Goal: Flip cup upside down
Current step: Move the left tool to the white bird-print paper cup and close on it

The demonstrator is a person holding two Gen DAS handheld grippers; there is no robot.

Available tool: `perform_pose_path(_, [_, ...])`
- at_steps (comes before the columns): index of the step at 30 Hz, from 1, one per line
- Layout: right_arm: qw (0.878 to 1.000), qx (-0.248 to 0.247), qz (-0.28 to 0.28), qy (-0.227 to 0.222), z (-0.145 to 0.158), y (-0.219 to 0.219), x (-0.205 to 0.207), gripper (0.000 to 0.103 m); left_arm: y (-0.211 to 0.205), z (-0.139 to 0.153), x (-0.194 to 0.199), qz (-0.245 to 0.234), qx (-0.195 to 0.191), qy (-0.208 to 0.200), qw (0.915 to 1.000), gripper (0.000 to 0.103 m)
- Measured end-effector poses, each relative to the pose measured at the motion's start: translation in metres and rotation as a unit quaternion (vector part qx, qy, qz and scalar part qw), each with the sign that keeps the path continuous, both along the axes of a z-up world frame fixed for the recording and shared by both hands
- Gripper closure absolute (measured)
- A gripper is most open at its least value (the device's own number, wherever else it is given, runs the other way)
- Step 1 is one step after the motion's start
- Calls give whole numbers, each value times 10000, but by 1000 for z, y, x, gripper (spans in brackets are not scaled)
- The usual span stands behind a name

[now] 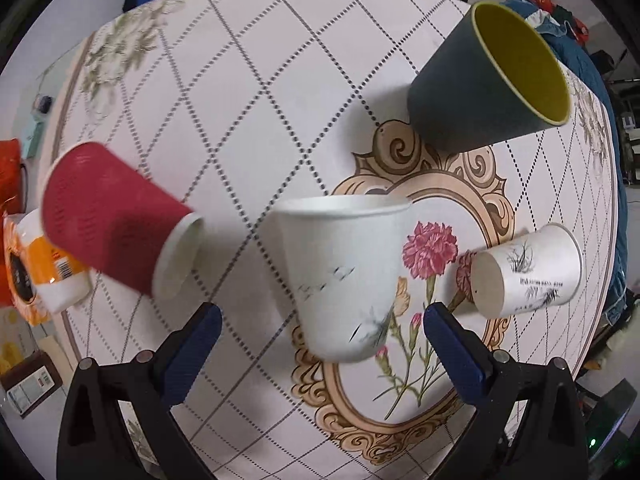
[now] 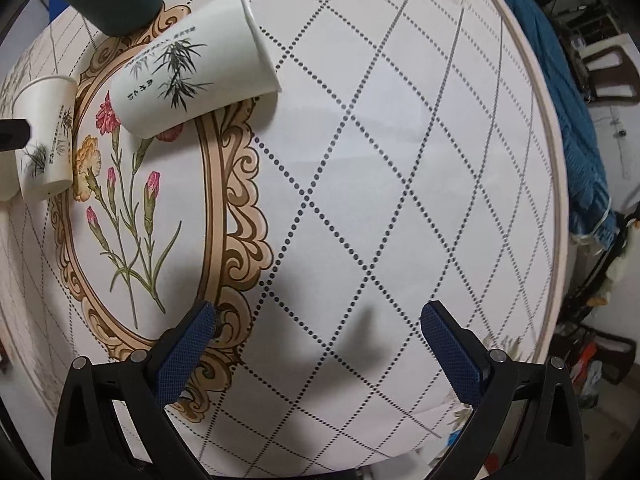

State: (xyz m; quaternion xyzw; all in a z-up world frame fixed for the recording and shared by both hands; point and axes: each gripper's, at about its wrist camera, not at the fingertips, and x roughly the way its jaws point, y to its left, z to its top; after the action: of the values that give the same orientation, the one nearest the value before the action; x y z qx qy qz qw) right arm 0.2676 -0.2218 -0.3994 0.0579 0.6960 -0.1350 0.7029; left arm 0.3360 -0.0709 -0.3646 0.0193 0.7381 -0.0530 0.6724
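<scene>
In the left wrist view a white paper cup (image 1: pixel 344 276) with a faint ink print stands upright on the table, just ahead of my open left gripper (image 1: pixel 322 320) and between its blue pads. A second white cup with bamboo print (image 1: pixel 528 272) stands upside down to its right. A red ribbed cup (image 1: pixel 112 216) is upside down at the left. A dark cup with a yellow inside (image 1: pixel 488 80) is upright at the back. In the right wrist view my right gripper (image 2: pixel 318 326) is open and empty over bare tablecloth; the bamboo cup (image 2: pixel 192 64) and the upright white cup (image 2: pixel 46 136) lie ahead left.
The round table (image 1: pixel 248 92) has a white diamond-pattern cloth with a floral medallion (image 2: pixel 136 208). Orange and white packages (image 1: pixel 36 264) sit beyond the left edge. A blue-covered object (image 2: pixel 560 92) and chairs stand beyond the right edge.
</scene>
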Motion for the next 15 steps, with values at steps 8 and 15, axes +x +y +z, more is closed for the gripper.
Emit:
perform_pose_path(8, [9990, 376, -232, 73, -13, -17, -3, 0, -18, -28, 1, -338, 100, 144, 9993, 0])
perform_pose_path(15, [9986, 411, -318, 49, -13, -24, -6, 0, -24, -45, -7, -502, 201, 64, 9985, 24])
